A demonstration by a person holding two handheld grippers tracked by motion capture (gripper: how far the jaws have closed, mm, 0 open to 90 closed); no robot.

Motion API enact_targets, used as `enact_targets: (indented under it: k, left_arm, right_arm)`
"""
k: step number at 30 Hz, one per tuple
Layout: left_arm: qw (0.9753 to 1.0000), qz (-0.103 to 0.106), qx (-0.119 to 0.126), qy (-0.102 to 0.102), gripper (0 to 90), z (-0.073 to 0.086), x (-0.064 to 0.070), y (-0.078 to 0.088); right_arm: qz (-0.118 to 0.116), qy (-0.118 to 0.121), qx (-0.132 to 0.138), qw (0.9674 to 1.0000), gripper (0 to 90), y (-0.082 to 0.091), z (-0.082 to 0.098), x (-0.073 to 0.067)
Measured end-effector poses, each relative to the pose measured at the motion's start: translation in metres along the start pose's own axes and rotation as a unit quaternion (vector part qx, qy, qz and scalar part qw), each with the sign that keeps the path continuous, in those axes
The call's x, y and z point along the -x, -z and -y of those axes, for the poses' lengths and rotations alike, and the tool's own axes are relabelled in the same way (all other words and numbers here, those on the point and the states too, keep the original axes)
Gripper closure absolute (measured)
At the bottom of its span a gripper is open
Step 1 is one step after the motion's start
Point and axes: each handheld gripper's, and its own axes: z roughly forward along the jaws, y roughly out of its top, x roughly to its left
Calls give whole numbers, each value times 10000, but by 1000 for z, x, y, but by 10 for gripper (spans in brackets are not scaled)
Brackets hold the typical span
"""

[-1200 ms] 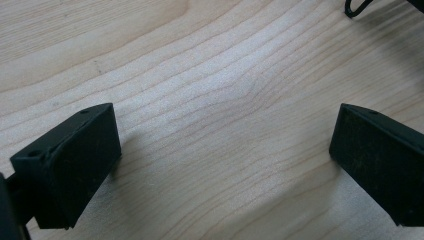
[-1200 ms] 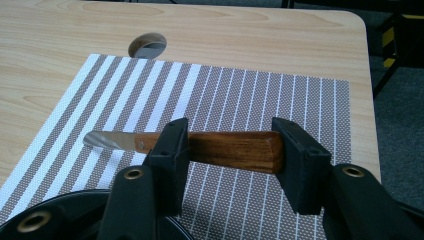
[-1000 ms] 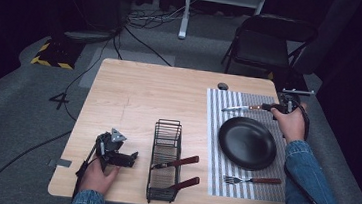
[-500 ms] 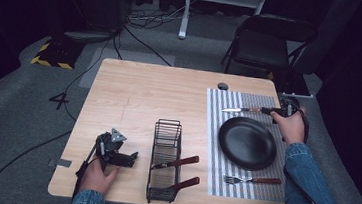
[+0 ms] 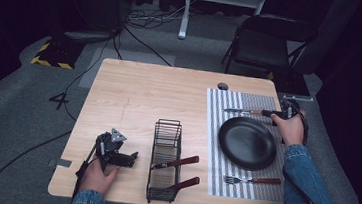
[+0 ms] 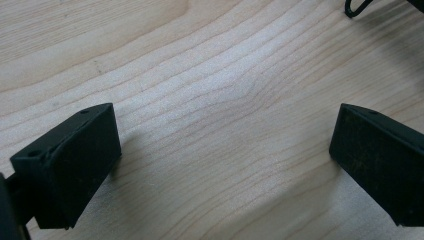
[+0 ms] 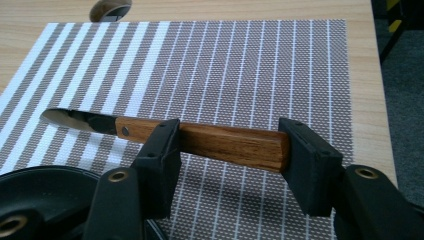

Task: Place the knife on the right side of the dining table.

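Observation:
A wooden-handled knife [image 7: 225,142] lies on the striped placemat [image 7: 225,65], its blade pointing away from the table's right edge, just beyond the black plate [image 5: 247,142]. My right gripper [image 7: 230,155] straddles the handle. Its jaws have just been opening and now stand wide, with the handle lying loose between them. In the high view the knife [image 5: 242,111] rests flat on the placemat [image 5: 219,100] in front of the right gripper [image 5: 269,114]. My left gripper [image 5: 131,158] rests open on bare wood near the table's front left, and the left gripper [image 6: 225,165] has nothing between its pads.
A wire basket [image 5: 165,160] with two wooden-handled utensils stands at the front centre. A fork [image 5: 252,180] lies on the mat in front of the plate. A cable hole [image 5: 223,86] is at the mat's far corner. A chair [image 5: 270,45] stands beyond the table.
The knife has come down from slightly above the mat to lie flat on it. The right gripper's jaws have spread apart. The left hand has not moved.

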Motion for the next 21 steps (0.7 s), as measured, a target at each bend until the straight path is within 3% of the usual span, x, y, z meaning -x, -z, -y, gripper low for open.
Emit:
enact_targets:
  k: [4,21]
  left_arm:
    - [10000,-6,-2,-2,2,0,0,0]
    - [10000,-6,-2,-1,2,0,0,0]
  right_arm:
    - [48,-95,-29,9999,438,-1,1,2]
    - [230,-101,-127,9996,438,-11,6,9]
